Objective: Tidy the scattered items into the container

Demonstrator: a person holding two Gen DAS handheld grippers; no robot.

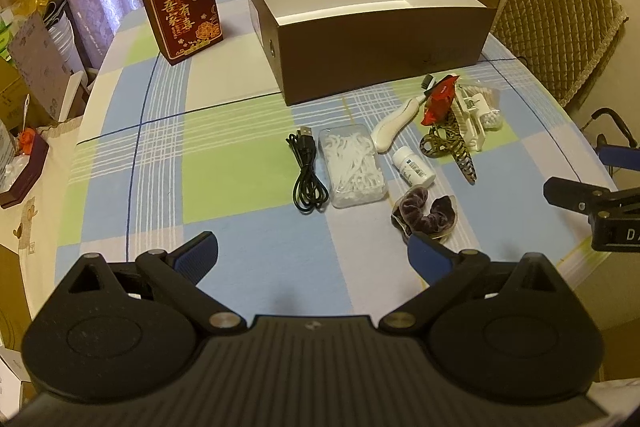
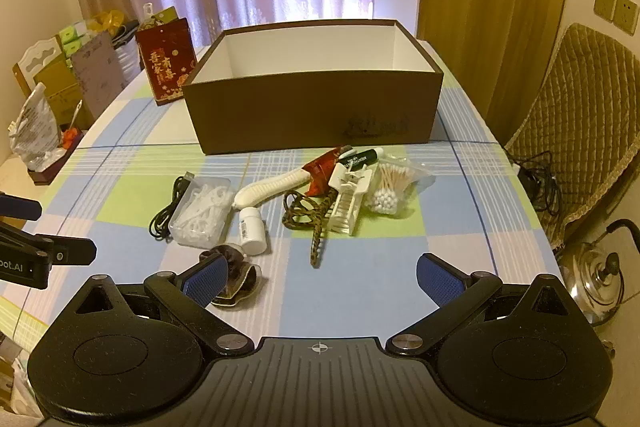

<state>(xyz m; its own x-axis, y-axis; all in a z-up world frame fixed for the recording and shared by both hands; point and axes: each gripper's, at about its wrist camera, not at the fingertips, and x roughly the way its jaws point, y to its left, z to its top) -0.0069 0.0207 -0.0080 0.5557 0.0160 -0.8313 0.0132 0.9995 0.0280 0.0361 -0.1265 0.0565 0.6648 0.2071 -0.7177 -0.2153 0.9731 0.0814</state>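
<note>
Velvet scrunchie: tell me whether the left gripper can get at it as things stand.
Probably yes. The left gripper is open and holds nothing, and the velvet scrunchie lies just ahead of its right finger, at the near edge of the pile, with nothing lying on it and bare tablecloth in front.

I see the open brown cardboard box at the back of the bench, a red paper gift bag to its left. Before the box lie the scattered items: black USB cable leftmost, clear plastic floss-pick case beside it, clear bag of cotton swabs rightmost.

Velvet scrunchie partly behind the right gripper's left finger; box floor unseen.
</note>
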